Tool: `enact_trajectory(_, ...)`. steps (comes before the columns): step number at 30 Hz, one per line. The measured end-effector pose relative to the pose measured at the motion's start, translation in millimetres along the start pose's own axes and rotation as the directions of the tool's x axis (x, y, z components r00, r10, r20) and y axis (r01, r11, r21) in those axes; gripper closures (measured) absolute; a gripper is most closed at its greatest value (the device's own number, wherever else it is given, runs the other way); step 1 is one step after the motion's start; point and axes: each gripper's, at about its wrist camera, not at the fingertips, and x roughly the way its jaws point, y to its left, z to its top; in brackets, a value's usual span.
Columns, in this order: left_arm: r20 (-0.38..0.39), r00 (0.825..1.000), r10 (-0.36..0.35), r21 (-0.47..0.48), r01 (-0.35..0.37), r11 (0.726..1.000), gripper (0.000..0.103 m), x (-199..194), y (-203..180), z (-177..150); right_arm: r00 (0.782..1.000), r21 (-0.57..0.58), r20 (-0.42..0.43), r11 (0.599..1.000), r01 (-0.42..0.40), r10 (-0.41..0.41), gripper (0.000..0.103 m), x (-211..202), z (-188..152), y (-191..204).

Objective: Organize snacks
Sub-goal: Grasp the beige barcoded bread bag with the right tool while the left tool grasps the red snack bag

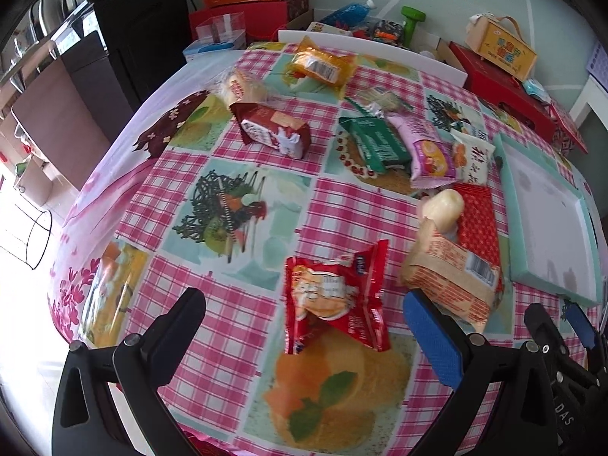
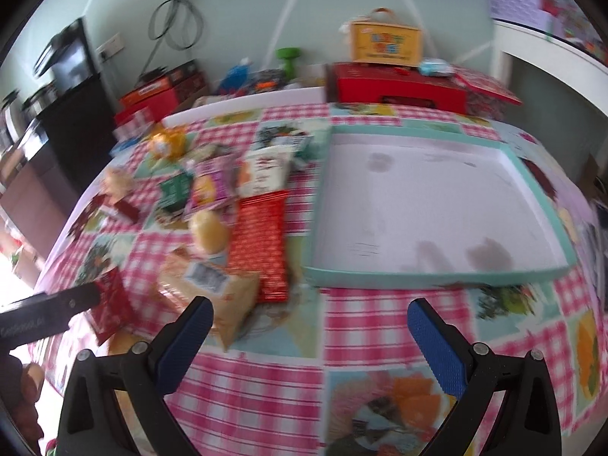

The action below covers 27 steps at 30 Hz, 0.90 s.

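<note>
Two grippers hang over the table with jaws spread wide, nothing held. At lower centre of the left wrist view, our left gripper (image 1: 304,338) frames the red packet (image 1: 336,296), which lies crumpled and tilted; if we close on a loose corner, we judge the foil could slip free. Right of it the tan packet (image 1: 452,277) leans on the red box (image 1: 478,224), so a nudge may topple the stack. In the right wrist view, our right gripper (image 2: 309,338) hovers below the empty tray (image 2: 437,277); its blur hints at haste, risking a knock to the rim.
</note>
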Motion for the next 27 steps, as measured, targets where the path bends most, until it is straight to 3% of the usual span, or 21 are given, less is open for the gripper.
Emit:
enact_trajectory(4, -0.042, 0.999, -0.020, -0.018, 0.020, 1.000, 0.000, 11, 7, 2, 0.996, -0.086, -0.054, 0.994, -0.070, 0.066, 0.000, 14, 1, 27)
enact_trajectory(9, -0.094, 0.994, -0.063, -0.042, 0.059, 0.997, 0.000, 25, 9, 0, 0.989, -0.219, -0.138, 0.973, -0.076, 0.046, 0.000, 34, -1, 57)
enact_trajectory(16, -0.116, 0.985, -0.125, -0.072, 0.117, 0.990, 0.001, 36, 10, 3, 0.982, -0.354, -0.190, 0.931, -0.085, 0.017, 0.000, 62, 3, 83)
enact_trajectory(19, -0.124, 0.980, -0.156, -0.080, 0.147, 0.986, 0.011, 39, 8, 5, 0.978, -0.384, -0.209, 0.919, -0.090, 0.008, 0.003, 75, 4, 90)
enact_trajectory(22, -0.142, 0.979, -0.143, -0.071, 0.134, 0.988, 0.030, 47, 3, 7, 0.978, -0.398, -0.211, 0.912, -0.095, 0.010, 0.010, 81, 6, 95)
enact_trajectory(27, -0.141, 0.977, -0.158, -0.091, 0.146, 0.985, 0.037, 52, 4, 8, 0.977, -0.386, -0.209, 0.915, -0.115, 0.035, 0.019, 86, 11, 99)
